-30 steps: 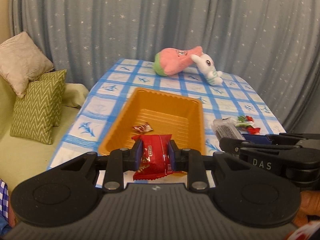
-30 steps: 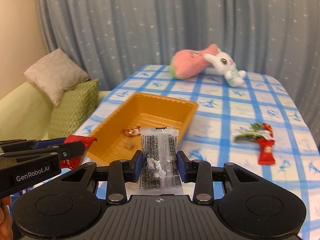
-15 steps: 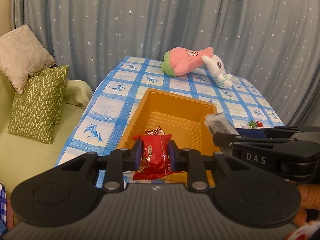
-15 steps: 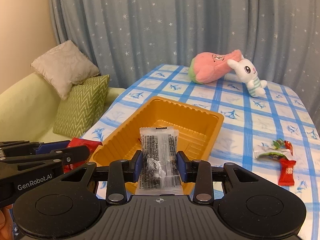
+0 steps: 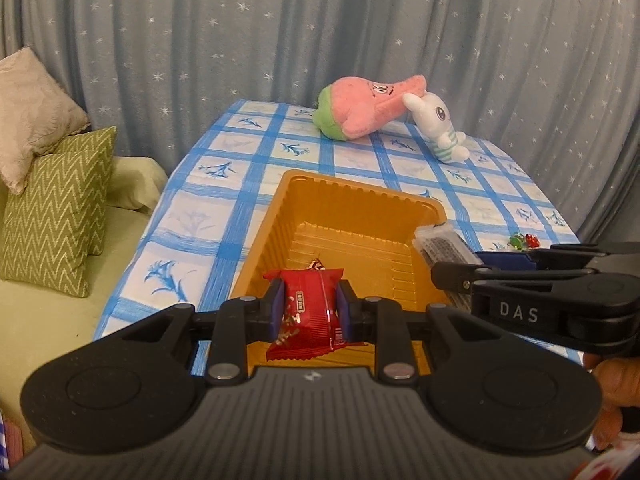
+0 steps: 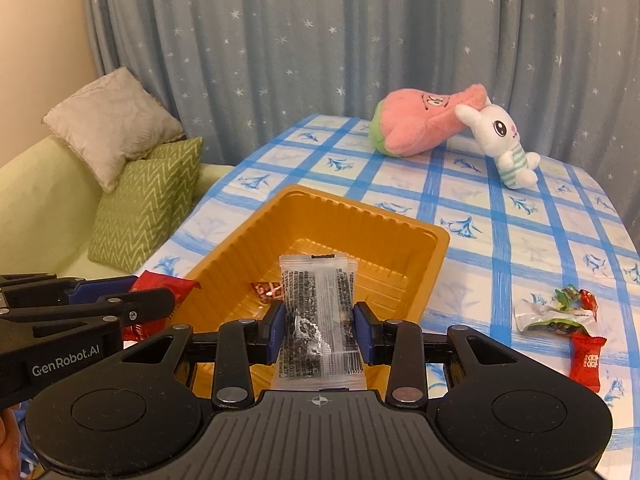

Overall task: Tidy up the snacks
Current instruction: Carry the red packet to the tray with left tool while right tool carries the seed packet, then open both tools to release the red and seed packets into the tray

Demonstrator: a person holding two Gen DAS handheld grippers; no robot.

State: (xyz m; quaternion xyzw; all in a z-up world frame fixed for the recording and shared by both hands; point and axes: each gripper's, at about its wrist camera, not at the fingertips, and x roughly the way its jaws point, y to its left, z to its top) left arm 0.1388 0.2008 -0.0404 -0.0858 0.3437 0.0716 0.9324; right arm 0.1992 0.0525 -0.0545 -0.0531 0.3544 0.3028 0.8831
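The right wrist view shows several loose snacks point(image 6: 558, 314) lying on the checked tablecloth point(image 6: 520, 216) to the right of the orange tray point(image 6: 434, 236), among them a red packet point(image 6: 585, 362); in the left wrist view only a small corner of this group is visible behind the other gripper. The left wrist view shows more of the sofa seat point(image 5: 60, 320) and the green zigzag cushion point(image 5: 52, 212).

The left gripper point(image 5: 311, 312) is clenched on a red snack packet point(image 5: 310, 316), shiny, with crimped ends, which hangs over the near end of the tray. The right gripper point(image 6: 320, 332) is grasping a clear snack packet point(image 6: 316, 320) with dark printed text and dark contents, also above the near part of the tray. One small red wrapped candy point(image 6: 266, 290) already lies on the tray floor. A pink plush point(image 6: 424, 124) and a white rabbit plush point(image 6: 500, 144) lie at the far side of the table.
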